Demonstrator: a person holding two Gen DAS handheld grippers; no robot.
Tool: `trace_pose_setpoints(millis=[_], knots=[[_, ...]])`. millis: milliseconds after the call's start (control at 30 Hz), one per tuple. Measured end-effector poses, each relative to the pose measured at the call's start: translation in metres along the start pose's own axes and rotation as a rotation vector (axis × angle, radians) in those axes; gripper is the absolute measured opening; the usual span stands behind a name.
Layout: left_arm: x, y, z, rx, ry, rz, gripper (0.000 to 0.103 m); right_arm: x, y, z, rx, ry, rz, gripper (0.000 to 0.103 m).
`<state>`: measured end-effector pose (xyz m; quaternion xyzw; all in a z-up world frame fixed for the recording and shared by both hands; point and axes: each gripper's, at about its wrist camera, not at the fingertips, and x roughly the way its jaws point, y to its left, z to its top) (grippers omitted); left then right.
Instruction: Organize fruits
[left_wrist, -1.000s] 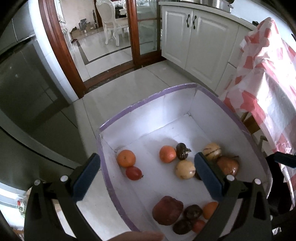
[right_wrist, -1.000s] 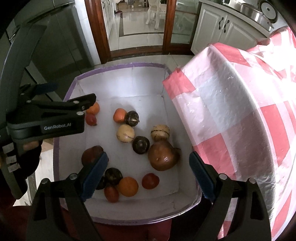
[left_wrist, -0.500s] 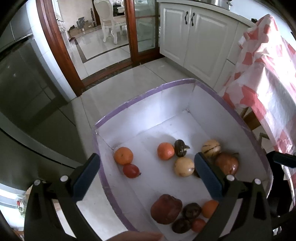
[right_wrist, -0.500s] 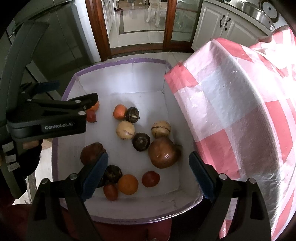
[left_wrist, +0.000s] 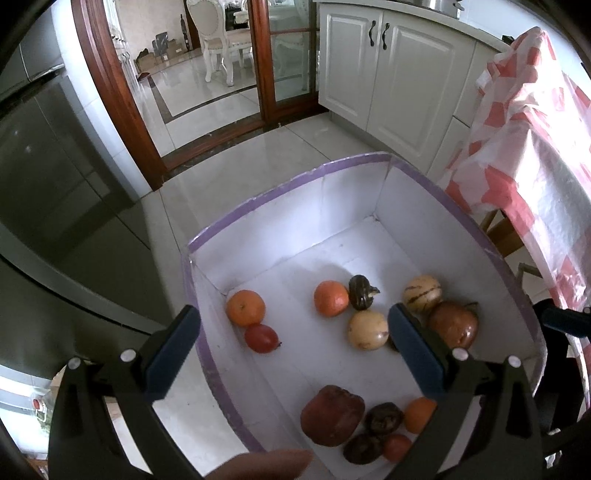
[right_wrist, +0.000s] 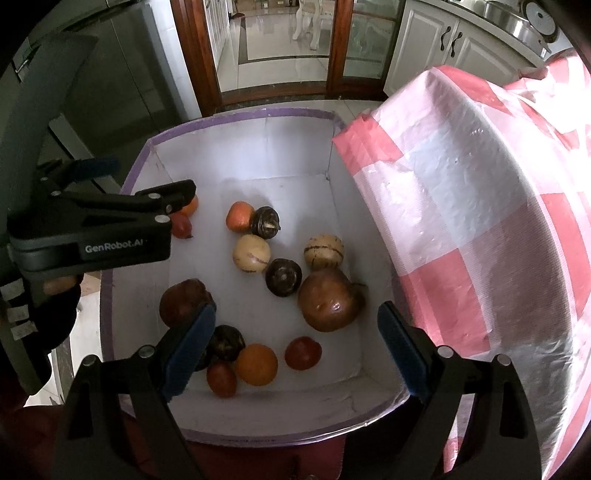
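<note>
Jaws on both grippers stand wide with nothing between the blue pads. The right gripper (right_wrist: 295, 349) hangs over the near end of the white box (right_wrist: 258, 413), and the left gripper (left_wrist: 293, 350) hangs over the box's left wall, held by a person's hand (right_wrist: 55, 284) seen at the left of the right wrist view.

Fruits all lie loose on the box floor, in three rough groups. Nearest the right gripper: an orange (right_wrist: 257, 364), a small red fruit (right_wrist: 303, 352), a darker red one (right_wrist: 221, 378), a dark round fruit (right_wrist: 225, 343) and a large wrinkled dark-red fruit (right_wrist: 184, 301). In the middle: a big glossy brown fruit (right_wrist: 328, 300), two pale striped melons (right_wrist: 251, 253) (right_wrist: 324, 251), and a mangosteen (right_wrist: 283, 277). At the far end: a second mangosteen (right_wrist: 266, 222) touching a tangerine (right_wrist: 240, 216), with another tangerine (left_wrist: 245, 307) and a red tomato-like fruit (left_wrist: 261, 338) against the left wall.

Handling assessment: the citrus looks light and slightly yielding, best taken across the widest part. The small red fruits look smooth and thin-skinned, liable to slip or bruise under a hard squeeze. The glossy brown fruit looks the heaviest and nearly fills the jaw opening; a grip through its middle is advised. Mangosteens look hard-shelled; grip the body, not the stem.

A red-and-white checked cloth (right_wrist: 480, 221) drapes just beside the box's right wall. Whether sorting is early or late cannot be settled.
</note>
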<state>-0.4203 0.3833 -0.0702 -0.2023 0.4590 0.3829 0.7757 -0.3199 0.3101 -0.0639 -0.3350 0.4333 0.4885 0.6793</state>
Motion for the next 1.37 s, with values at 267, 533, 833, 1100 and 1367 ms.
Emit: trace_pose_setpoints(millis=[267,533,833,1100,1367], knots=[[0.001,0.001,0.001,0.001,0.005,-0.004,0.102,0.003,0.000,-0.001,0.007,0.007,-0.001,0.087],[0.004,0.002,0.001,0.003,0.011,-0.007,0.102,0.005,0.000,-0.001,0.008,0.011,-0.002,0.087],[0.004,0.002,0.002,0.004,0.013,-0.008,0.102,0.006,0.001,-0.001,0.009,0.012,-0.002,0.087],[0.008,0.003,0.000,-0.003,0.014,-0.003,0.102,0.006,0.000,-0.001,0.009,0.012,-0.002,0.087],[0.011,0.003,0.003,0.000,0.026,-0.012,0.102,0.007,0.001,-0.002,0.012,0.013,-0.002,0.087]])
